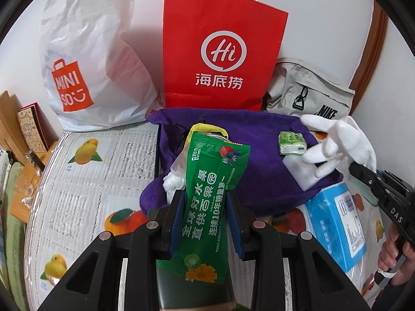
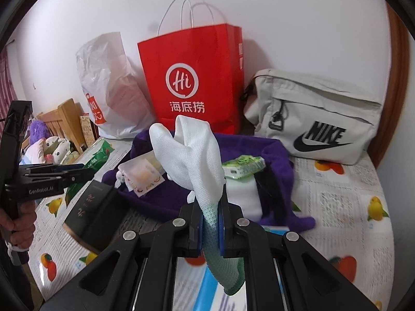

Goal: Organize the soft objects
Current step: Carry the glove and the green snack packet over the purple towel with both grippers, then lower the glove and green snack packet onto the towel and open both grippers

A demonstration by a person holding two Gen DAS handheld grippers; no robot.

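Note:
My left gripper [image 1: 206, 202] is shut on a long green wet-wipe packet [image 1: 215, 181], which sticks up over an open purple fabric bag [image 1: 259, 134] on the bed. Inside the purple bag lie a small green tissue pack [image 1: 291, 143], a white block [image 1: 301, 173] and a clear sachet [image 2: 142, 173]. My right gripper [image 2: 211, 223] is shut on the greenish cuff of a white glove [image 2: 197, 155], whose fingers hang above the bag's right side. In the left wrist view the glove [image 1: 337, 142] and right gripper [image 1: 363, 173] come in from the right.
A red paper bag [image 1: 223, 51], a white plastic shopping bag [image 1: 85, 64] and a grey Nike bag [image 2: 316, 119] stand against the wall behind. A blue box [image 1: 337, 223] lies right of the purple bag and a black box [image 2: 96, 212] to its left. The fruit-print mattress cover [image 1: 85, 181] shows at left.

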